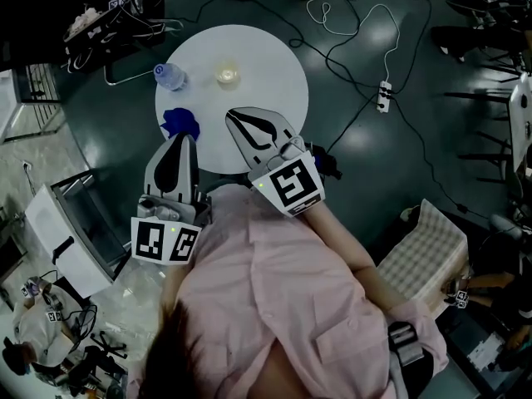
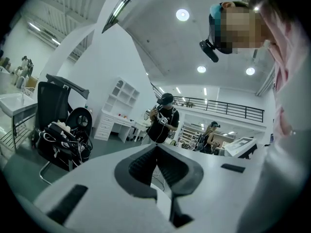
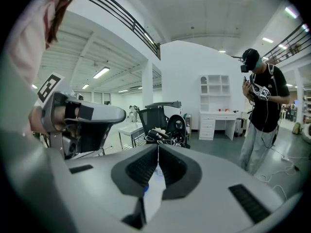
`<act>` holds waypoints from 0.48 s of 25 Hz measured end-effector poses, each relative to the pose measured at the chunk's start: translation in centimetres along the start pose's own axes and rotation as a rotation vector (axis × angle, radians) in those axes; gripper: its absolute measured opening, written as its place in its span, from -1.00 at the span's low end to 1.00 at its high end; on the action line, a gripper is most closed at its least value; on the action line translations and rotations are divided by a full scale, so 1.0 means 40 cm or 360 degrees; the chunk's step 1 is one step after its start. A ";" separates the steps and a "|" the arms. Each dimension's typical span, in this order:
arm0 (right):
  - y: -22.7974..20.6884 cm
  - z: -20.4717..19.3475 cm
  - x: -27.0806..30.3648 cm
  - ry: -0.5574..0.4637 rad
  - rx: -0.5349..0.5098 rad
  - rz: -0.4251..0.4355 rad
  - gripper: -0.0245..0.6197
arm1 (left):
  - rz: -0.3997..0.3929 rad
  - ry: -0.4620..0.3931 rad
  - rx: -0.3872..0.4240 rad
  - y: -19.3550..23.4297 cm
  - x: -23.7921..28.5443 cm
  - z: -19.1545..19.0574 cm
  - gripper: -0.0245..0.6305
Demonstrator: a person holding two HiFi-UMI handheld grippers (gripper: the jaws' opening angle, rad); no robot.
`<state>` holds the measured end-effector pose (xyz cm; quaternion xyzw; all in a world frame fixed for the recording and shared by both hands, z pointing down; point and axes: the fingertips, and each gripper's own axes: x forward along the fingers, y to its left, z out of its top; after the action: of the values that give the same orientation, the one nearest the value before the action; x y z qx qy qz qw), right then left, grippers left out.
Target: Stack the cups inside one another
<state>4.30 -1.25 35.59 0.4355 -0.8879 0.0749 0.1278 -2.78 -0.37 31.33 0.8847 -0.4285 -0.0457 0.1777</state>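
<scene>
While both grippers hang over the near side of the round white desk (image 1: pixel 274 65), neither one holds anything. The left gripper (image 1: pixel 184 140) sits above the desk's near-left edge. In its own view its fingers (image 2: pixel 138 166) are clenched tip to tip with nothing between them. The right gripper (image 1: pixel 234 115) reaches further in, over the desk's near middle. Its fingers (image 3: pixel 141 168) are likewise pressed together and empty, with only a sliver of desk top and a speck of blue showing below them. A clear cup (image 1: pixel 227 76) stands upright on the far middle of the desk, well apart from both grippers. A blue object (image 1: pixel 179 123), whose shape cannot be made out, lies at the desk's left edge just beyond the left gripper's tip. A clear bottle (image 1: pixel 170 76) with a blue cap stands near the far-left edge. The right half of the desk is bare up to its rim. Off the desk's far and right sides, cables (image 1: pixel 357 23) and a power strip (image 1: pixel 383 96) trail across the dark floor.
</scene>
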 end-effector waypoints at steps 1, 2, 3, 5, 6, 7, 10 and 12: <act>-0.004 0.000 -0.001 0.0000 0.0000 -0.0008 -0.83 | 0.0006 -0.0003 0.0000 0.002 -0.002 0.001 -0.88; -0.009 0.000 -0.003 0.0000 0.0002 -0.0016 -0.83 | 0.0012 -0.0006 0.0001 0.004 -0.003 0.003 -0.88; -0.014 0.000 -0.006 -0.0001 0.0006 -0.0024 -0.83 | 0.0016 -0.0006 0.0002 0.006 -0.003 0.004 -0.88; -0.022 0.001 -0.012 -0.0005 0.0018 -0.0042 -0.83 | 0.0019 -0.0004 0.0004 0.008 -0.003 0.005 -0.88; -0.025 0.002 -0.016 -0.0007 0.0024 -0.0051 -0.83 | 0.0018 -0.0003 0.0005 0.008 -0.002 0.005 -0.88; -0.027 0.002 -0.020 -0.0009 0.0031 -0.0059 -0.83 | 0.0018 -0.0001 0.0004 0.008 -0.002 0.005 -0.88; -0.034 0.009 -0.029 -0.0022 0.0048 -0.0076 -0.83 | 0.0021 0.0007 -0.0002 0.007 0.001 0.003 -0.88; -0.036 0.016 -0.034 -0.0036 0.0046 -0.0084 -0.83 | 0.0019 0.0013 -0.0007 0.004 0.003 -0.001 -0.88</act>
<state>6.15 -1.27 34.60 0.4614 -0.8763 0.0793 0.1134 -2.82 -0.53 31.44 0.8819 -0.4329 -0.0420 0.1818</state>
